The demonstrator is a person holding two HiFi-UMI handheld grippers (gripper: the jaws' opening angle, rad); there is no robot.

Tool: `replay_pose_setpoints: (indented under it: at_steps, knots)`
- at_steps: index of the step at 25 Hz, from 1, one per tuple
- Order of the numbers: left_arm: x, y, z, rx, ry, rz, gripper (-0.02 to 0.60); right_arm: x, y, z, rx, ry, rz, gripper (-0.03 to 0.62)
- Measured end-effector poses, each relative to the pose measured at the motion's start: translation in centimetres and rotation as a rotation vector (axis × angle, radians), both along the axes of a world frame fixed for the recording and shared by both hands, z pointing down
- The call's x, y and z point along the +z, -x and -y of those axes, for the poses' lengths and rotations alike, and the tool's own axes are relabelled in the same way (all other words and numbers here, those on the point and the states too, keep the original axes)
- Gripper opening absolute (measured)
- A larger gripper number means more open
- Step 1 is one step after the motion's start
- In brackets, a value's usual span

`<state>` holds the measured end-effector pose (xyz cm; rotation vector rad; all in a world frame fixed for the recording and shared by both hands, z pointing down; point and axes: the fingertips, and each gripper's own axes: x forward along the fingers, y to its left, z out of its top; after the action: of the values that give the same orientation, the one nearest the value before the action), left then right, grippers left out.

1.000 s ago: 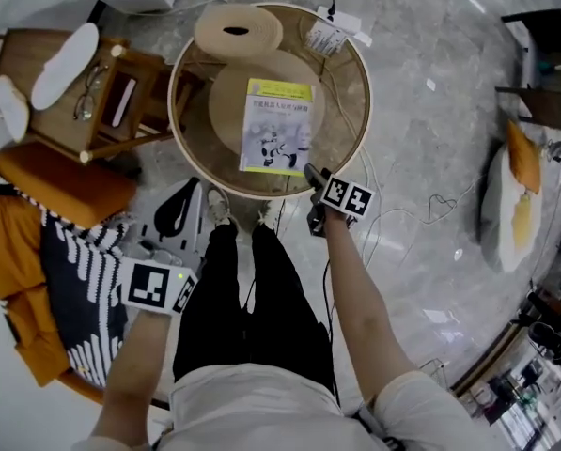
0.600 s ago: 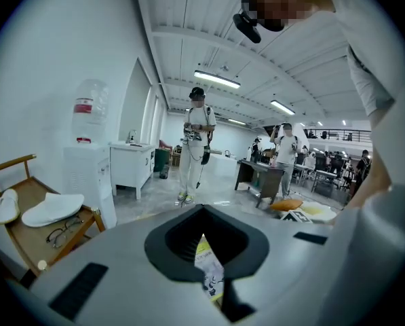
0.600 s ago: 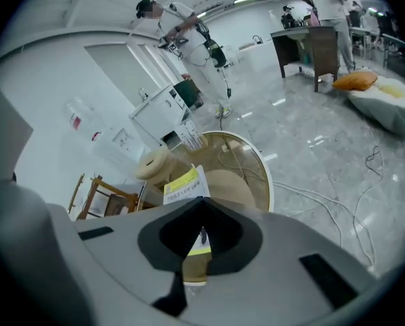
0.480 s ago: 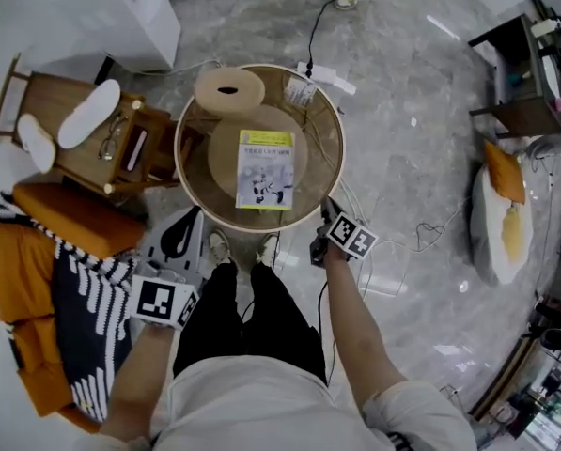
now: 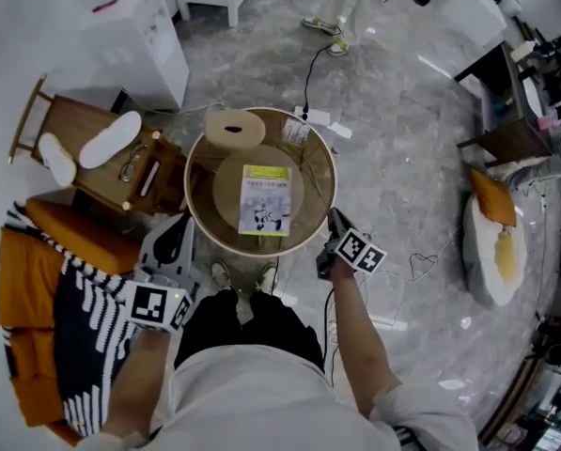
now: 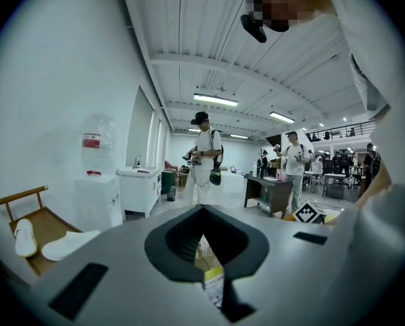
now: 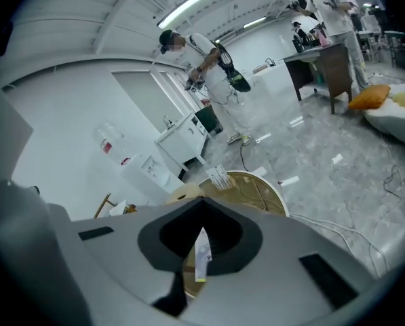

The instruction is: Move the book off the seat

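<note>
The book [image 5: 264, 200], white with a yellow-green top band, lies flat on the round tan seat [image 5: 225, 191] inside a round wooden-rimmed frame [image 5: 197, 216]. A sliver of the book [image 7: 201, 251] shows through the right gripper's jaws. My right gripper [image 5: 334, 220] hangs just outside the rim's near right edge, shut and holding nothing. My left gripper [image 5: 179, 229] is at the near left, beside my leg and apart from the frame. Its jaws look shut and empty in the left gripper view [image 6: 212, 285].
A tan ring cushion [image 5: 235, 130] rests on the frame's far side. Left stands a wooden chair [image 5: 83, 172] with white slippers [image 5: 109, 139] and an orange cushion [image 5: 69, 233]. A power strip [image 5: 316, 116] and cables lie beyond; a floor cushion [image 5: 494, 242] right. People stand farther off.
Both grippers have risen and drawn back from the frame. The right gripper left the book's near right corner and now sits outside the rim. The book has not moved.
</note>
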<state>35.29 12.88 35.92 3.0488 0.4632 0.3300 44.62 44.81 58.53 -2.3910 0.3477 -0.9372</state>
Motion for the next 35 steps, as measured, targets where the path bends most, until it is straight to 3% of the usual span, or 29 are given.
replay_pose_setpoints:
  at_steps: [8,16,25,29,35]
  knots:
    - [-5.5,1.6,1.2,-0.043,0.011,-0.120,0.015,-9.3,-1.7,2.0,-0.077,-0.018,-0.188,0.021]
    - [-8.7,2.4,3.7,-0.085,0.017,-0.196,0.015,-22.0,-2.1,4.4,-0.171,-0.009,-0.441,0.021]
    - [-8.8,3.3,6.4,-0.125,-0.009,-0.198,0.015,-31.5,0.3,3.8,-0.269,0.118,-0.667,0.021]
    - [-8.6,2.9,7.8,-0.160,0.014,-0.197,0.015,-34.0,2.4,3.2,-0.300,0.187,-0.717,0.022]
    - [-8.1,3.1,9.1,-0.171,0.008,-0.165,0.015,-35.1,4.8,3.0,-0.263,0.247,-0.731,0.022]
